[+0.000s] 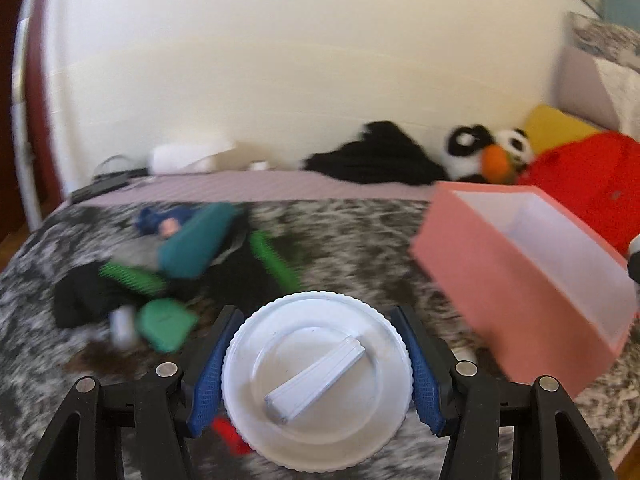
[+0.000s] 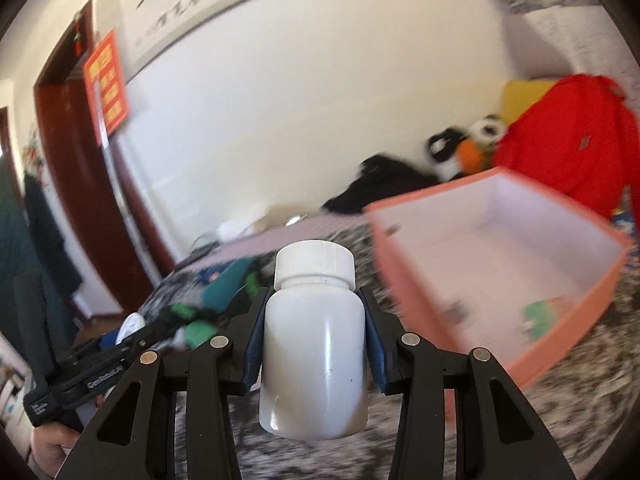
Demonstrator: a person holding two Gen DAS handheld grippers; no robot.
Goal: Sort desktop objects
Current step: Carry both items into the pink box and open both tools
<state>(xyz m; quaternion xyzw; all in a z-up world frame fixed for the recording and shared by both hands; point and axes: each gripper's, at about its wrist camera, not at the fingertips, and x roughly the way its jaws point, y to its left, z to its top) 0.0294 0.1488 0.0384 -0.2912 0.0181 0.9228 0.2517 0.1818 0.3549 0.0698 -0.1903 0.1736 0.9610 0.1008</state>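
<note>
Your right gripper (image 2: 314,344) clamps the white bottle (image 2: 314,360) mid-body: smooth, rigid, likely light, may slip. Your left gripper (image 1: 316,364) pinches the ridged white lid (image 1: 316,382) by its rim.

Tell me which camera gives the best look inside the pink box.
The right wrist view. It looks down into the pink box, showing its white floor and a small green item lying inside. The left wrist view shows the pink box side-on: mostly the outer wall and part of the inner white wall, the floor hidden.

Your two claws hold one white lid (image 1: 316,384), one white bottle (image 2: 314,344), beyond them one pink box (image 2: 496,264), two green combs (image 1: 276,258).
</note>
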